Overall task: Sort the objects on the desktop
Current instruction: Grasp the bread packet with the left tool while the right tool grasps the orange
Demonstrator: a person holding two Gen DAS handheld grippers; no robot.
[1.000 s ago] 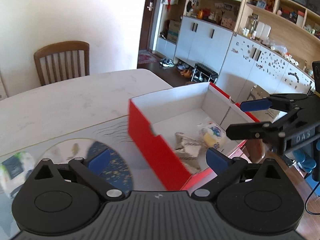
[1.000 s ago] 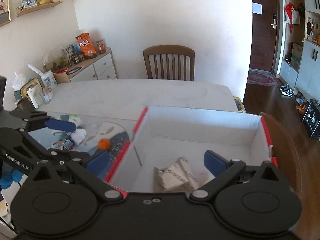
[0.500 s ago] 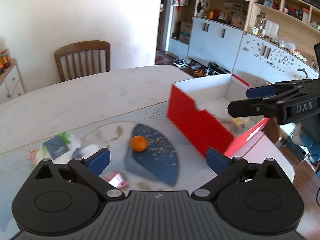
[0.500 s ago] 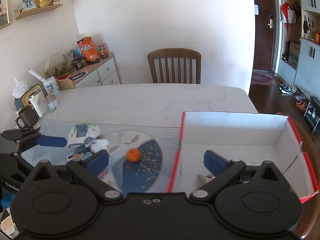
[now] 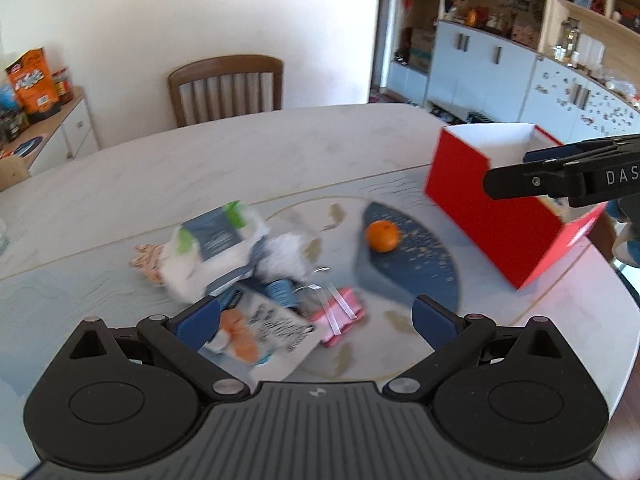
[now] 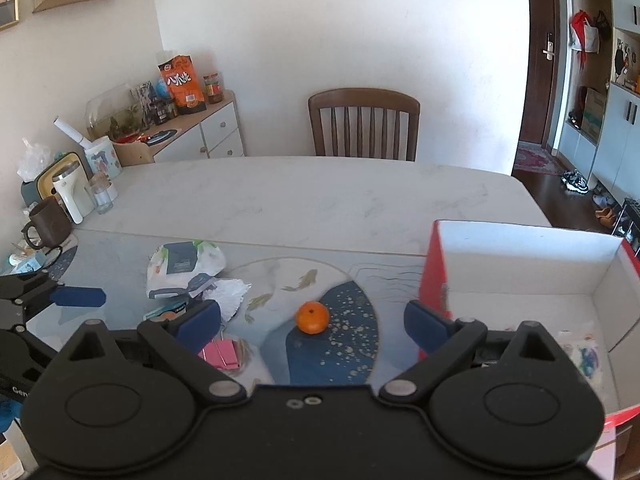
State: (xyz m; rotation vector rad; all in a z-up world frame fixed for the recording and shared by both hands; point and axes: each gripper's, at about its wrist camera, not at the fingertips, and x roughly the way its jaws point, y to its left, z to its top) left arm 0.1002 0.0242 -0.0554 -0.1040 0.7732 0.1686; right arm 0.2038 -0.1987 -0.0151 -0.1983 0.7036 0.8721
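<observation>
On the blue patch of the fish-print mat sits a small round orange (image 6: 312, 317), apart from the clutter. Your left gripper (image 5: 316, 316) is spread wide and empty above a heap of white packets (image 5: 212, 248) and pink binder clips (image 5: 340, 314). Your right gripper (image 6: 312, 320) is likewise wide and empty. To the orange's right stands the red cardboard box (image 6: 434, 276).

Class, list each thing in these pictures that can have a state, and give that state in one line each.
Left claw: open, holding nothing.
Right claw: open, holding nothing.
Red box: open at the top, upright on the table.
Orange: whole, resting on the mat, apart from the box.
Pink clip: lying flat on the mat.
Chair: pushed in to the table, unoccupied.
</observation>
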